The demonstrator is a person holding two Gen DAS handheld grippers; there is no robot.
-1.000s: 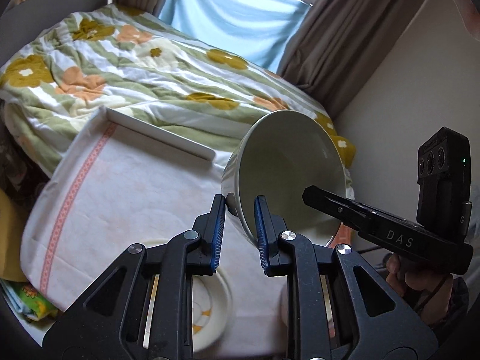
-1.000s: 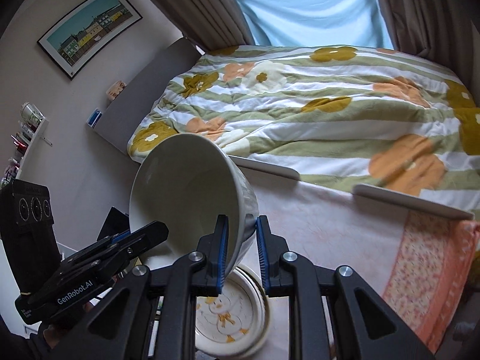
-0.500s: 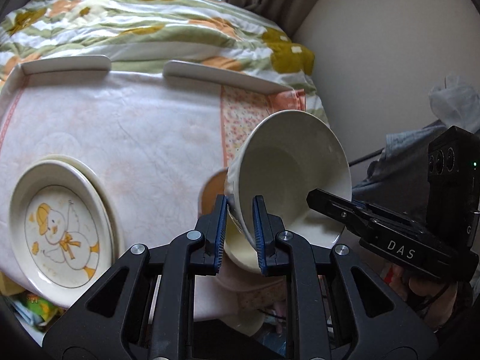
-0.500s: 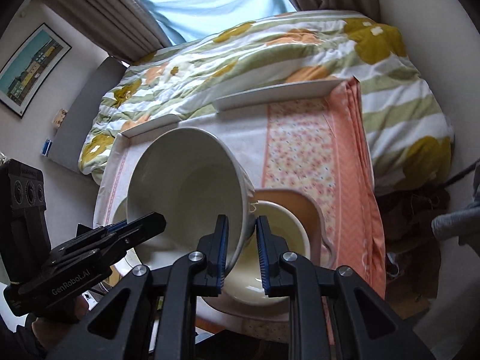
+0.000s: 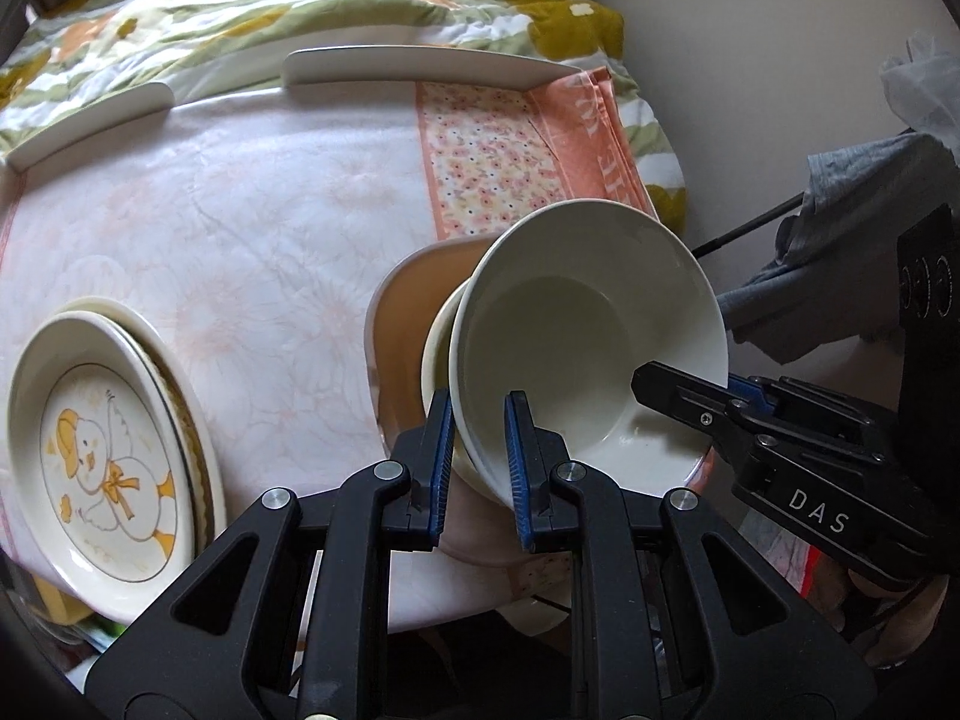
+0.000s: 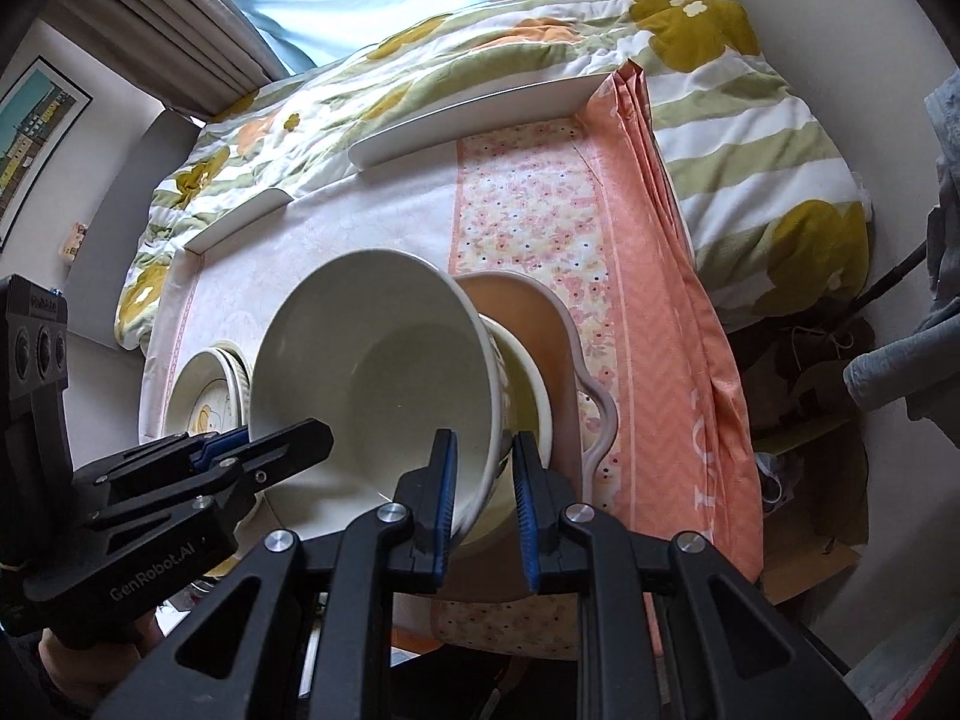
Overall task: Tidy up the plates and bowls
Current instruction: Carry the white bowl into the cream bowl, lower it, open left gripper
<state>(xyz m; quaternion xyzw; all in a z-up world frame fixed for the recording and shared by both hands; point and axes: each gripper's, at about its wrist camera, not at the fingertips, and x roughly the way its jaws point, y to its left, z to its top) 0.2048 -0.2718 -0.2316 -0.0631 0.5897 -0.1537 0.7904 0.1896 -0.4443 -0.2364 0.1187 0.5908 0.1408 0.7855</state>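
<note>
Both my claws, left gripper and right gripper, pinch opposite rims of the white bowl, tilted just above the cream bowl near the table's right edge.

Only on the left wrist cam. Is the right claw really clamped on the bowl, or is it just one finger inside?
Observer: Clamped. The right claw has the white bowl wall pinched between both pads, one inside and one outside.
Operator: What's under it on that side?
Observer: A second bowl, yellowish inside. The held one tilts over it.
Operator: And below that?
Observer: An orange dish. Its near right edge curls into a wavy lip.
</note>
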